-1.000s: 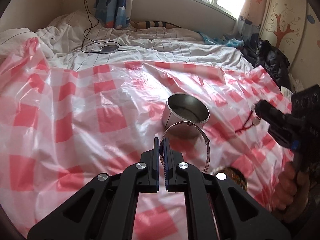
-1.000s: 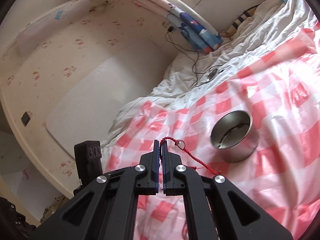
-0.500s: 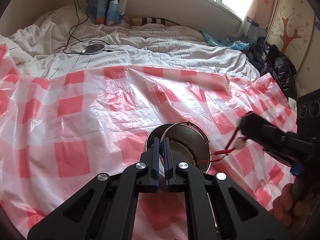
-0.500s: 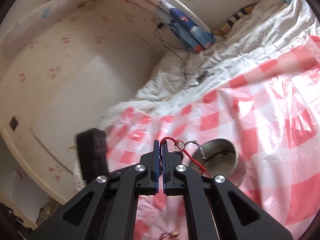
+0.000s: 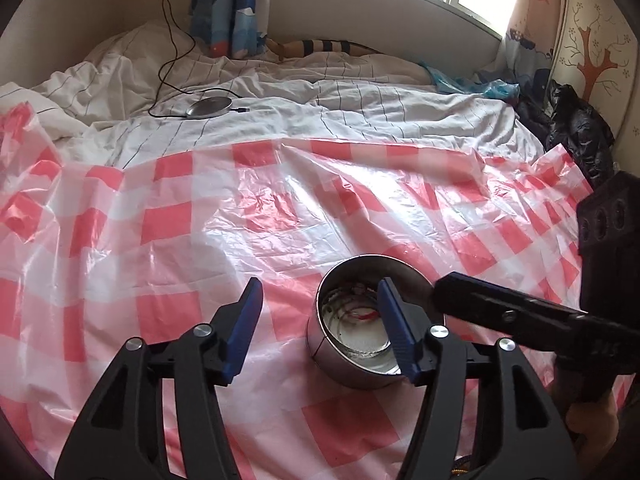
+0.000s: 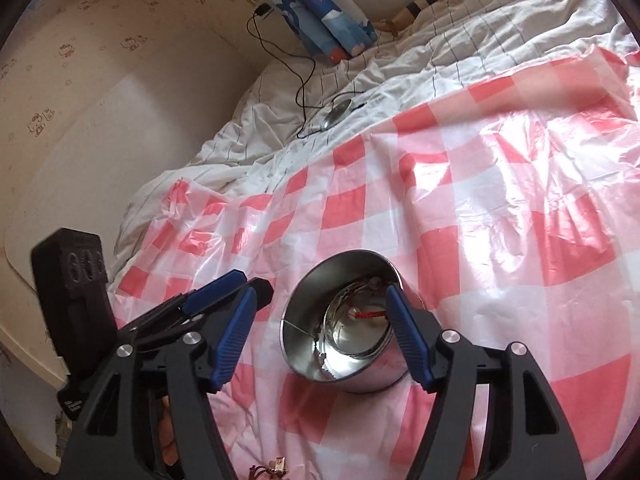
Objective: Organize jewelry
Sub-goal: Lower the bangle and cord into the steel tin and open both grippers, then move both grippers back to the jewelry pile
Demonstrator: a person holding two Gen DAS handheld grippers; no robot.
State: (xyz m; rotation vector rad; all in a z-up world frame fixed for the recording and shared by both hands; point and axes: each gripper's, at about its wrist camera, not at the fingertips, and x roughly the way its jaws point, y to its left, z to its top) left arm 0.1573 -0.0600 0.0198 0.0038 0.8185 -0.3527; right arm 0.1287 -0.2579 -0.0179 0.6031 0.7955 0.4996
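A steel cup (image 5: 352, 364) stands on the red-and-white checked plastic sheet (image 5: 200, 220); it also shows in the right wrist view (image 6: 304, 312). Inside it lie a silver bangle (image 6: 340, 300) and a red cord bracelet (image 6: 370, 314), also seen in the left wrist view (image 5: 360, 314). My left gripper (image 5: 318, 292) is open and empty just above the cup's near rim. My right gripper (image 6: 318, 300) is open and empty over the cup; one of its fingers (image 5: 480, 300) reaches in from the right in the left wrist view.
More jewelry (image 6: 268, 468) lies on the sheet at the near edge of the right wrist view. A round charger with cable (image 5: 208, 107) rests on the white duvet behind. Black clothes (image 5: 576, 128) are piled at the far right. The left gripper body (image 6: 72, 296) is at left.
Both grippers have opened. The bangle from the left one and the red cord bracelet from the right one now lie inside the cup.
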